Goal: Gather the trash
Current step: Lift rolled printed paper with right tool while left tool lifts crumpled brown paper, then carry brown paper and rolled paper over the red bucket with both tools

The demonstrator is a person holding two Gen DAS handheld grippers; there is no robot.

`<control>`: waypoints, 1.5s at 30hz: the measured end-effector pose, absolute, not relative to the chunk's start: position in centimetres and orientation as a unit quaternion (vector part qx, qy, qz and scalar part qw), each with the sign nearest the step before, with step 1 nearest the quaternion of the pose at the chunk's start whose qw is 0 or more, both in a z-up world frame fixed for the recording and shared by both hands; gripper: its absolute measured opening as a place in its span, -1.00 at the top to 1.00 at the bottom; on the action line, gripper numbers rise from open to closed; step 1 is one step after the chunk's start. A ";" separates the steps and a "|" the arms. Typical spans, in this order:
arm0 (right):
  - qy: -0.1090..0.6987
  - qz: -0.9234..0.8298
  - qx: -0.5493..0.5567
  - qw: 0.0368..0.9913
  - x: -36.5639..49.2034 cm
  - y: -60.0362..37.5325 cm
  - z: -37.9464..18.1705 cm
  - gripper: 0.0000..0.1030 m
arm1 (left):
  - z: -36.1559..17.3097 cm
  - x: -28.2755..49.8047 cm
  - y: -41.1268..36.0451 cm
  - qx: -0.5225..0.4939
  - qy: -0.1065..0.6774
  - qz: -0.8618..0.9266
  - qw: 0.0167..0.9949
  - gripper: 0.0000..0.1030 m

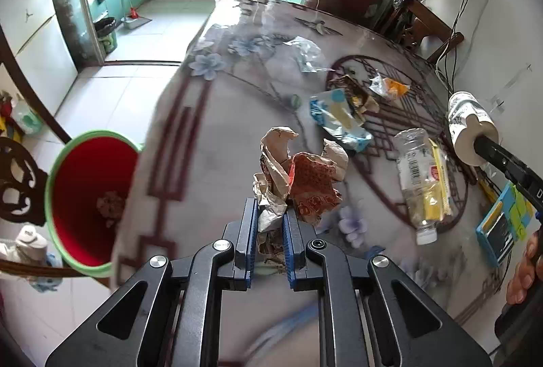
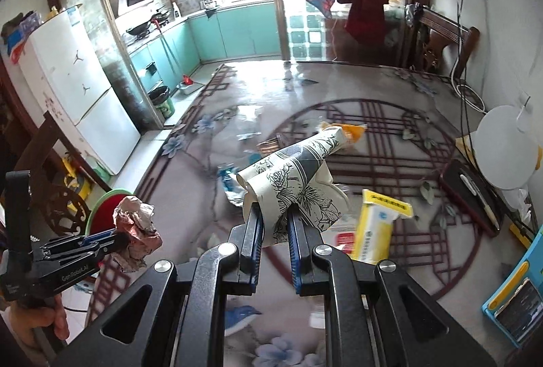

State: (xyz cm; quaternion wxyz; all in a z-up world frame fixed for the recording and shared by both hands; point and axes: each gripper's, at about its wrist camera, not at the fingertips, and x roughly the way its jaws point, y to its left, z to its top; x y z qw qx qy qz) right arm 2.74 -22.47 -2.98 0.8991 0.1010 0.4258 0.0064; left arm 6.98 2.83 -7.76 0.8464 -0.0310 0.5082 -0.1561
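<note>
My left gripper is shut on a crumpled brown and red paper wrapper and holds it above the table near its left edge. It also shows in the right wrist view. My right gripper is shut on a squashed paper cup with a black flower print, held above the table. A red bin with a green rim stands beside the table at the left.
On the patterned table lie a clear plastic bottle, a blue and yellow packet, a clear plastic bag, an orange wrapper and a yellow tissue pack. A blue phone case lies at the right edge.
</note>
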 end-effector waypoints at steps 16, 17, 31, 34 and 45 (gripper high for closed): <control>0.435 0.006 0.083 0.896 3.6 -12.6 -2.3 0.77 | -8.6 8.1 10.3 -0.025 0.516 -0.163 0.841 0.74; 0.434 0.007 0.082 0.897 3.7 -11.8 -2.1 0.77 | -8.5 8.2 10.7 -0.025 0.515 -0.163 0.841 0.74; 0.425 0.023 0.068 0.902 5.1 -3.8 -0.9 0.77 | -8.8 9.9 17.7 -0.038 0.511 -0.146 0.846 0.74; 0.426 0.030 0.064 0.902 5.6 -2.5 -0.8 0.77 | -9.4 10.1 19.4 -0.044 0.515 -0.136 0.845 0.74; 0.429 0.060 0.045 0.900 7.1 2.7 -1.1 0.77 | -10.9 10.6 23.8 -0.058 0.526 -0.105 0.842 0.74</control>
